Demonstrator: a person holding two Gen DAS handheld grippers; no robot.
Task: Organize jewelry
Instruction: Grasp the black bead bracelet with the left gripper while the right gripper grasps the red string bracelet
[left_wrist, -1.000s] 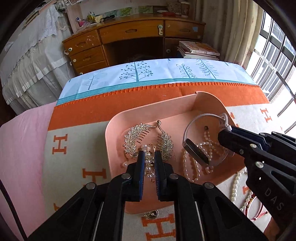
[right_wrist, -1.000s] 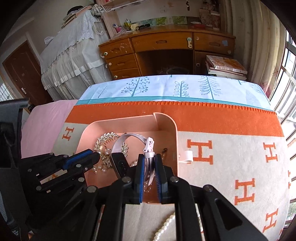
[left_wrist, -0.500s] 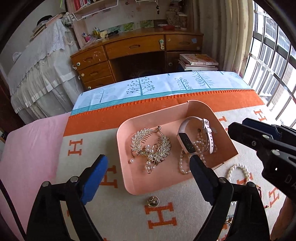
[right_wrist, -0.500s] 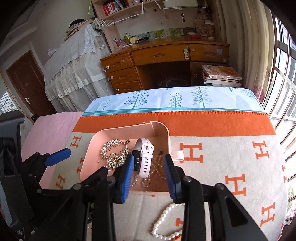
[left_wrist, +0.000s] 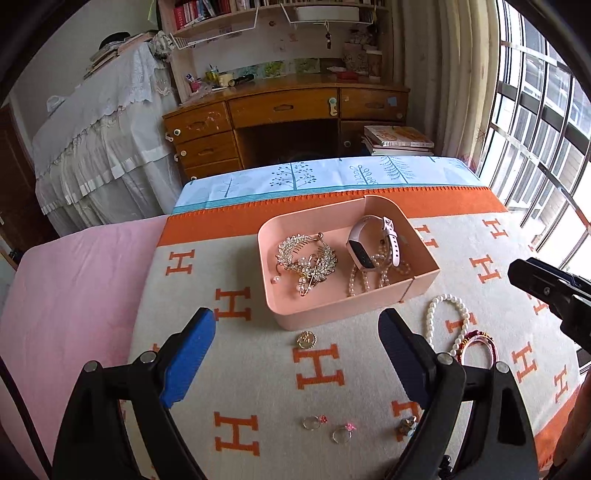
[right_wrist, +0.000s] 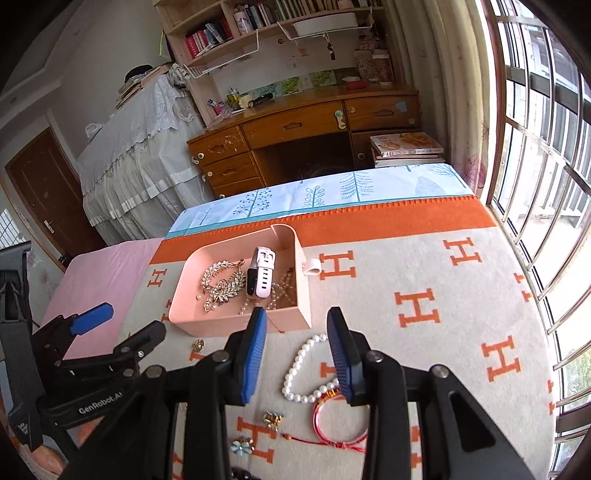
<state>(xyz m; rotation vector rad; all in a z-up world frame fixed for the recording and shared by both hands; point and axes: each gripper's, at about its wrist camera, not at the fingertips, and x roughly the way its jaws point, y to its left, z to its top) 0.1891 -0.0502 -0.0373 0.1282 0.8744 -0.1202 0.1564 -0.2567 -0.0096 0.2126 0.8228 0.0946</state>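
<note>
A pink tray (left_wrist: 424, 284) (right_wrist: 295, 317) sits on the orange-and-cream blanket. In it lie a gold leaf hair comb (left_wrist: 306, 258) (right_wrist: 221, 284), a white smartwatch (left_wrist: 369, 247) (right_wrist: 262, 273) and a pearl strand (left_wrist: 365, 280). Outside the tray lie a pearl bracelet (left_wrist: 447, 317) (right_wrist: 299, 373), a red string bracelet (right_wrist: 340, 417) (left_wrist: 478, 345), a gold brooch (left_wrist: 306, 339) (right_wrist: 198, 344), two rings (left_wrist: 328, 428) and small charms (right_wrist: 273, 419). My left gripper (left_wrist: 297, 354) is wide open and empty, raised in front of the tray. My right gripper (right_wrist: 297, 350) is open and empty above the pearl bracelet.
The blanket (left_wrist: 258, 369) covers a bed with a pink sheet (left_wrist: 74, 280) on the left. A wooden desk (left_wrist: 288, 122) and stacked books (left_wrist: 399, 140) stand beyond the bed. Windows (right_wrist: 546, 147) line the right side. A small white clip (right_wrist: 312, 266) lies right of the tray.
Both grippers let go: the left released the hair comb, the right released the smartwatch, both now in the tray. Both have opened and pulled back and up from the tray.
</note>
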